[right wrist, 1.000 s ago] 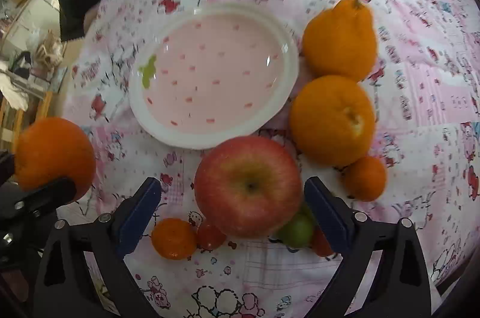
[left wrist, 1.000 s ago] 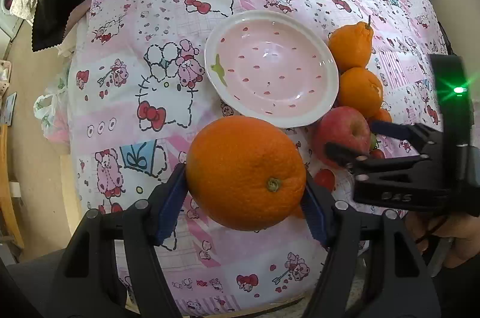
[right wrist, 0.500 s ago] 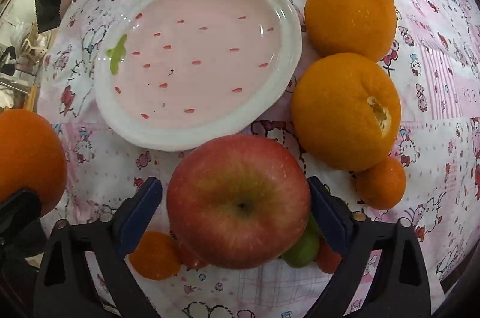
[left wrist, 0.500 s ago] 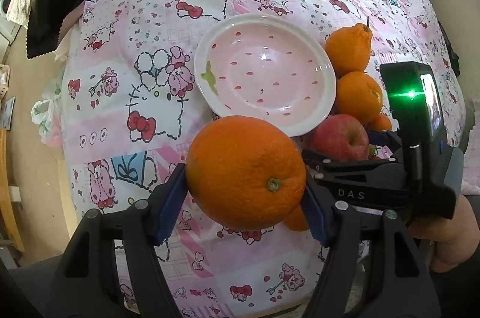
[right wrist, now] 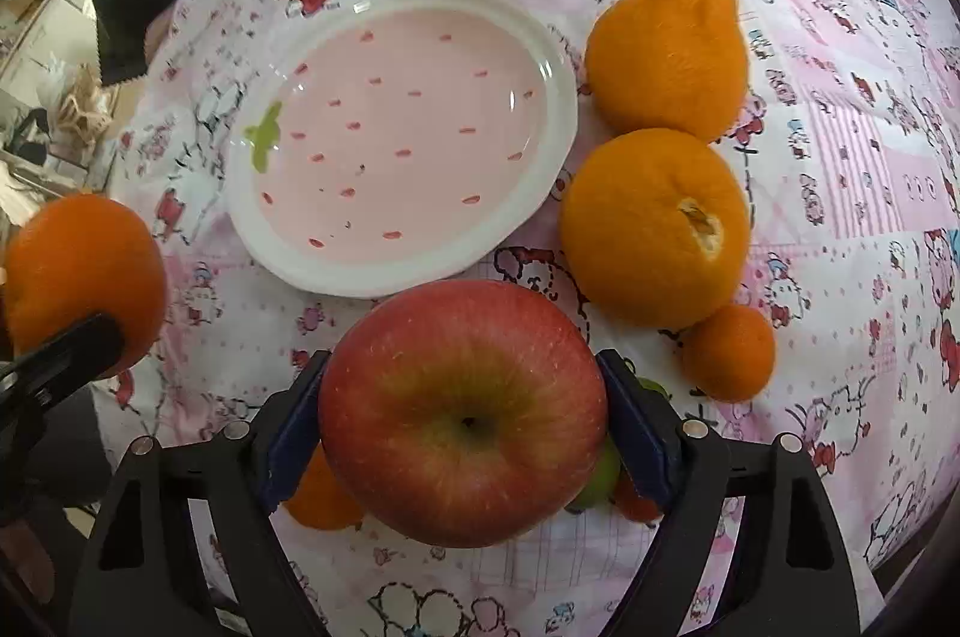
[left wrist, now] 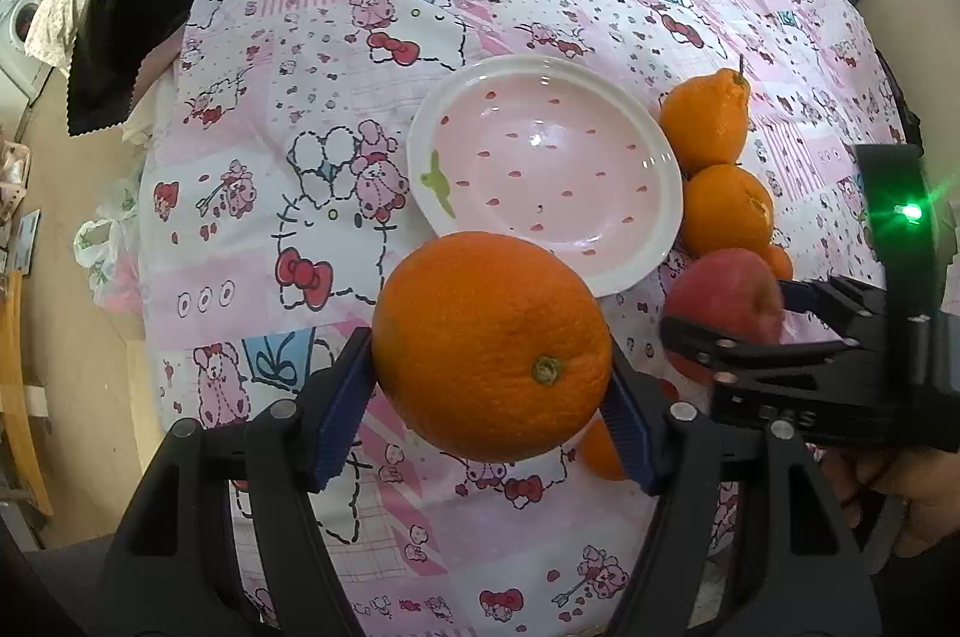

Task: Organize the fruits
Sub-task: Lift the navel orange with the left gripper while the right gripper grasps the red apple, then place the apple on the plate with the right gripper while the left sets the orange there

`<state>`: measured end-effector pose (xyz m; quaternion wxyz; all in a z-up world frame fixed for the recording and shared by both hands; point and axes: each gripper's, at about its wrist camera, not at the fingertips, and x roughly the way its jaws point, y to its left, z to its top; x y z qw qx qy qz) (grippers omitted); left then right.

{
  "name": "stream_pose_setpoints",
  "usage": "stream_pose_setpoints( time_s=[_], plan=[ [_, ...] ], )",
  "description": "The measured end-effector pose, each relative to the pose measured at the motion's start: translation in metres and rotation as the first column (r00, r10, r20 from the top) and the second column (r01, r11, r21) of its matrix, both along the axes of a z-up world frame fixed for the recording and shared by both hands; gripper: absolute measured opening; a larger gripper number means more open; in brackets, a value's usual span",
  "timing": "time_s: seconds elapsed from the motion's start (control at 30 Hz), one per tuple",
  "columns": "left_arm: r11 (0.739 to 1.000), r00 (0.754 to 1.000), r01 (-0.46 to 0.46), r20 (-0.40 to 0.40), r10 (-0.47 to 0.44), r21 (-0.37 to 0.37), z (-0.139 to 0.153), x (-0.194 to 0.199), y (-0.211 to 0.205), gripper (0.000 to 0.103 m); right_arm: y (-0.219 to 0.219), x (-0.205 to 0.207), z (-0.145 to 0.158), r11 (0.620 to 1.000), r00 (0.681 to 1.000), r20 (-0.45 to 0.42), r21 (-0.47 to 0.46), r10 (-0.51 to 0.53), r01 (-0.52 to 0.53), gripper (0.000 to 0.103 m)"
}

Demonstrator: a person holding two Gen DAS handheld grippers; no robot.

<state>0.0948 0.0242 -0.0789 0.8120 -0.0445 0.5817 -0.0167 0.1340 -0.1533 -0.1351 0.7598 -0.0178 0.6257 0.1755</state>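
Note:
My left gripper is shut on a large orange and holds it above the cloth, just in front of the pink strawberry-pattern plate. My right gripper is shut on a red apple near the plate's front edge; it also shows in the left wrist view. To the right of the plate lie a knobbed orange, a round orange and a small mandarin.
Small fruits lie partly hidden under the apple: a mandarin, a green one and a red one. A pink Hello Kitty cloth covers the table. Dark and pink fabric hangs at the far left edge.
My right gripper has closed on the apple, which now fills the jaws. My left gripper keeps holding the orange in front of the plate.

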Motion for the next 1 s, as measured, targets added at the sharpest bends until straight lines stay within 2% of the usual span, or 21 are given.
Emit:
stream_pose_setpoints(
  time_s=[0.2, 0.37, 0.43, 0.53, 0.6, 0.8, 0.9, 1.0],
  plan=[
    [0.999, 0.999, -0.035, 0.02, 0.035, 0.001, 0.002, -0.004, 0.007, 0.067, -0.011, -0.009, 0.022, 0.998, 0.999, 0.036, 0.062, -0.024, 0.022, 0.087],
    [0.999, 0.997, -0.038, 0.063, 0.037, 0.017, 0.006, -0.009, 0.009, 0.067, -0.027, -0.014, 0.051, 0.981, 0.996, 0.07, 0.189, -0.056, 0.042, 0.087],
    [0.999, 0.996, -0.039, 0.078, 0.038, 0.017, 0.008, -0.011, 0.01, 0.067, -0.036, -0.013, 0.066, 0.96, 0.992, 0.094, 0.275, -0.085, 0.056, 0.087],
    [0.998, 0.993, -0.052, 0.111, 0.049, 0.023, 0.013, -0.012, 0.011, 0.067, -0.054, -0.009, 0.089, 0.887, 0.98, 0.122, 0.453, -0.157, 0.085, 0.087],
    [0.997, 0.989, -0.054, 0.143, 0.046, 0.052, 0.018, -0.013, 0.007, 0.067, -0.059, -0.006, 0.101, 0.86, 0.974, 0.144, 0.504, -0.175, 0.08, 0.087],
    [0.999, 0.982, -0.037, 0.185, 0.033, 0.017, 0.034, -0.003, 0.005, 0.067, -0.056, 0.006, 0.109, 0.834, 0.972, 0.154, 0.547, -0.178, 0.066, 0.087],
    [1.0, 0.987, -0.013, 0.163, 0.013, -0.002, 0.039, 0.01, 0.004, 0.067, -0.051, 0.019, 0.108, 0.841, 0.974, 0.152, 0.538, -0.167, 0.06, 0.087],
    [1.0, 0.989, 0.014, 0.148, -0.016, 0.018, 0.04, 0.025, 0.001, 0.067, -0.044, 0.037, 0.102, 0.855, 0.977, 0.144, 0.515, -0.158, 0.062, 0.087]
  ],
)
